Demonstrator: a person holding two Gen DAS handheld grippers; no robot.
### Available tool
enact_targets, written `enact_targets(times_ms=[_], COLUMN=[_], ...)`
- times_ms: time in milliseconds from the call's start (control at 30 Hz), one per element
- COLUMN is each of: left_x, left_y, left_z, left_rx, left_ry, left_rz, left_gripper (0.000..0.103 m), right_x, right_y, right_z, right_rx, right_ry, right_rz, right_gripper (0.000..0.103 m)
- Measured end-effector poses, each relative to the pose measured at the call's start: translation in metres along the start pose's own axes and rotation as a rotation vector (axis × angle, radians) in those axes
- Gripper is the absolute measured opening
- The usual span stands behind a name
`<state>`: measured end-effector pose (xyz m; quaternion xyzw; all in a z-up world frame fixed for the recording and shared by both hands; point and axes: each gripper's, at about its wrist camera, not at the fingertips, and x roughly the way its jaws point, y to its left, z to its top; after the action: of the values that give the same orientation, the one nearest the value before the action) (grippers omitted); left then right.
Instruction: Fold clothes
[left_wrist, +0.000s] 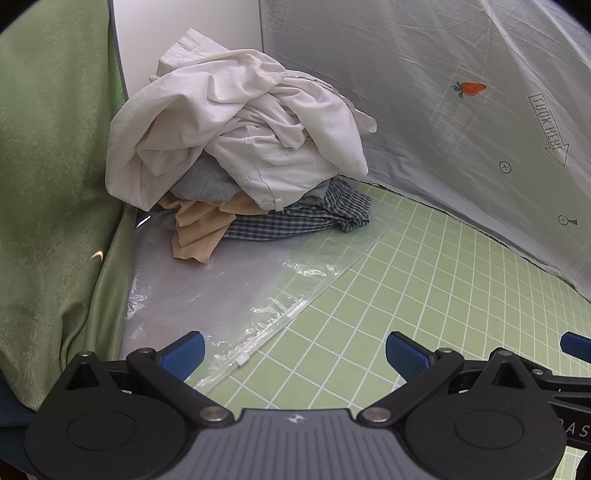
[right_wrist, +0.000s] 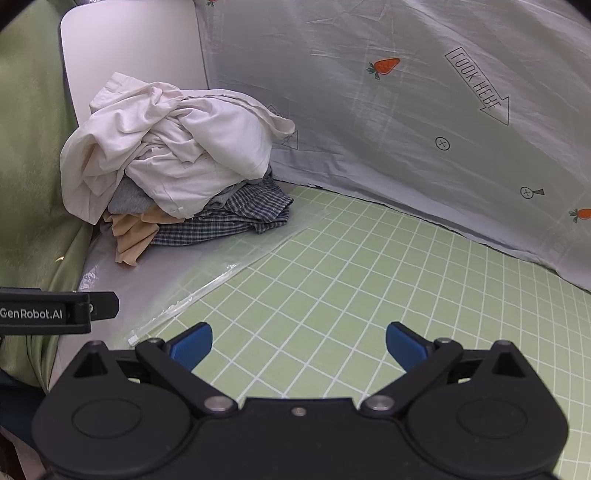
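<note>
A heap of crumpled clothes (left_wrist: 236, 147) lies at the far left corner of the green grid mat (left_wrist: 424, 295). A cream white garment (right_wrist: 166, 147) tops the heap, over a grey piece (left_wrist: 203, 186), a tan piece (left_wrist: 201, 229) and a dark plaid piece (left_wrist: 295, 218). My left gripper (left_wrist: 295, 354) hovers over the mat's near side, open and empty, well short of the heap. My right gripper (right_wrist: 299, 343) is open and empty too, over bare mat to the right of the left one, whose body (right_wrist: 55, 312) shows at the left edge.
A clear plastic zip bag (left_wrist: 236, 295) lies flat under and in front of the heap. A grey sheet printed with carrots (right_wrist: 406, 129) hangs along the back and right. A green curtain (left_wrist: 51, 184) drapes on the left, beside a white panel (right_wrist: 129, 48).
</note>
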<state>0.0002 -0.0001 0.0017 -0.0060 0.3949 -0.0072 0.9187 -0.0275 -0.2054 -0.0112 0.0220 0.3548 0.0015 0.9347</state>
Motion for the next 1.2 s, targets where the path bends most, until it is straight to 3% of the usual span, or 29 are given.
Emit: enact_targets(times_ms=[1200], left_x=[0.0004], left_y=[-0.0061], left_z=[-0.0002], left_rx=[0.006], left_ry=[0.007], left_rz=[-0.002], left_gripper=[0.103], right_x=[-0.0017], right_y=[-0.0032], right_z=[-0.0025], right_rx=[0.014], right_ry=[0.005], right_rz=[0.000], right_gripper=[0.102])
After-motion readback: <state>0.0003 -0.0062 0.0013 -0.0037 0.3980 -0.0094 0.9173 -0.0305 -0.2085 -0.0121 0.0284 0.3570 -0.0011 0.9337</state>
